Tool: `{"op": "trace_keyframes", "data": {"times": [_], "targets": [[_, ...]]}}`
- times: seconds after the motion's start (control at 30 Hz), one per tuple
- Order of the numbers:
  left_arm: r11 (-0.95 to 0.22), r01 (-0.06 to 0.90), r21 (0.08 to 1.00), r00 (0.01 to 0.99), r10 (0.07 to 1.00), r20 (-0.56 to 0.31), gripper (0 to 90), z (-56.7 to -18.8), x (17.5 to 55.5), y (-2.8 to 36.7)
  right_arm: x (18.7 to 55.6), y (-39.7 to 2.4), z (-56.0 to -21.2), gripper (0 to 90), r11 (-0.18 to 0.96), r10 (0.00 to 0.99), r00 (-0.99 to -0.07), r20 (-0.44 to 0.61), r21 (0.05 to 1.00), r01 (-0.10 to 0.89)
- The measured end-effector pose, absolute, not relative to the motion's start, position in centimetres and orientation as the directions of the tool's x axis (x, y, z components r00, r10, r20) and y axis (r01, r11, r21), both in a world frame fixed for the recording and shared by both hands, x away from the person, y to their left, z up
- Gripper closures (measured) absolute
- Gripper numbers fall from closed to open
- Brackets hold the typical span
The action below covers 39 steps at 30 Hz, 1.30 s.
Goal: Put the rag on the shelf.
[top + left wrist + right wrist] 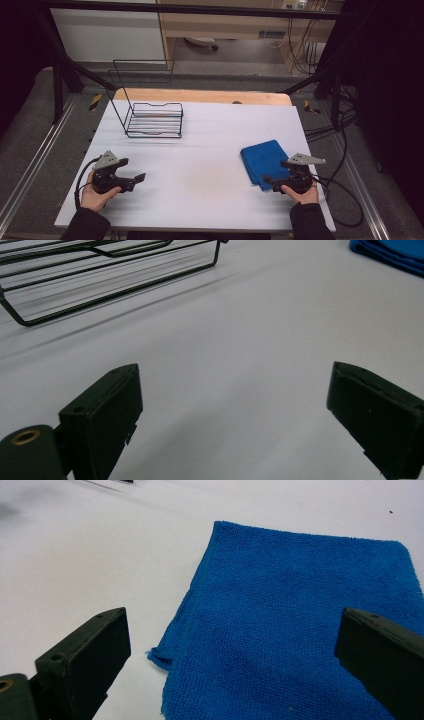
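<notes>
A: The white tabletop point(200, 170) carries everything. What stands on its far left part?

B: A black wire rack point(152, 119), its tall back frame rising on the left side and its low tray of bars lying flat on the cover. In the left gripper view the same rack point(105, 275) sits at the upper left, well apart from the black jaws.

A: And the cloth?

B: A folded blue cloth point(264, 161) lies flat on the right half of the tabletop, toward the near edge. In the right gripper view it point(300, 625) spreads just ahead of the jaws, one folded corner pointing toward the left jaw.

A: How does the right gripper point(268, 181) stand?

B: A hand holds it at the cloth's near right side, jaws wide apart, with the cloth's near part lying between them, the pads not pressing on it.

A: The left gripper point(136, 180)?

B: It sits near the left edge of the tabletop, jaws spread wide over bare white surface, holding nothing. The cloth's corner point(390, 252) shows far off at the upper right of its view.
</notes>
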<state>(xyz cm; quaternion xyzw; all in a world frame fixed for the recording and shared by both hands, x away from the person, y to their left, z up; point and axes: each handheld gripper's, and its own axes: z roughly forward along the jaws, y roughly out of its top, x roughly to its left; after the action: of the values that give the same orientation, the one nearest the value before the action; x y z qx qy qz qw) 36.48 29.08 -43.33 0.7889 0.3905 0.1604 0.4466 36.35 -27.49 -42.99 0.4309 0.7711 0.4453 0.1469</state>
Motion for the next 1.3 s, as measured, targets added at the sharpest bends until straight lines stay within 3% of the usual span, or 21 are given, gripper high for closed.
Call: {"op": "trace_keyframes", "data": {"times": [0.43, 0.67, 0.7, 0.8, 0.9, 1.3], "targets": [[-0.285, 0.476, 0.832, 0.634, 0.766, -0.1, 7.8, -43.3, 36.4, 29.2, 36.4, -26.2, -42.8, 7.8, 0.269, 0.808, -0.575, 0.127, 0.789, 0.553], [-0.284, 0.474, 0.834, 0.633, 0.768, -0.098, 7.6, -43.2, 36.3, 29.2, 36.3, -23.9, -43.0, 20.2, 0.339, 0.803, -0.591, 0.072, 0.761, 0.553], [-0.284, 0.475, 0.833, 0.63, 0.77, -0.098, 7.6, -43.2, 36.3, 29.2, 36.4, -23.3, -43.1, 27.9, 0.359, 0.798, -0.599, 0.061, 0.75, 0.555], [-0.285, 0.477, 0.831, 0.63, 0.771, -0.096, 7.7, -43.2, 36.3, 29.2, 36.4, -22.8, -43.3, 33.6, 0.381, 0.793, -0.606, 0.054, 0.732, 0.565], [-0.288, 0.478, 0.83, 0.629, 0.772, -0.095, 7.9, -43.3, 36.3, 29.2, 36.6, -22.3, -43.8, 46.3, 0.394, 0.788, -0.612, 0.065, 0.712, 0.582], [-0.289, 0.48, 0.828, 0.625, 0.775, -0.093, 8.3, -43.2, 36.3, 29.2, 36.5, -22.2, -44.3, 53.0, 0.498, 0.773, -0.634, -0.033, 0.651, 0.573]]}}
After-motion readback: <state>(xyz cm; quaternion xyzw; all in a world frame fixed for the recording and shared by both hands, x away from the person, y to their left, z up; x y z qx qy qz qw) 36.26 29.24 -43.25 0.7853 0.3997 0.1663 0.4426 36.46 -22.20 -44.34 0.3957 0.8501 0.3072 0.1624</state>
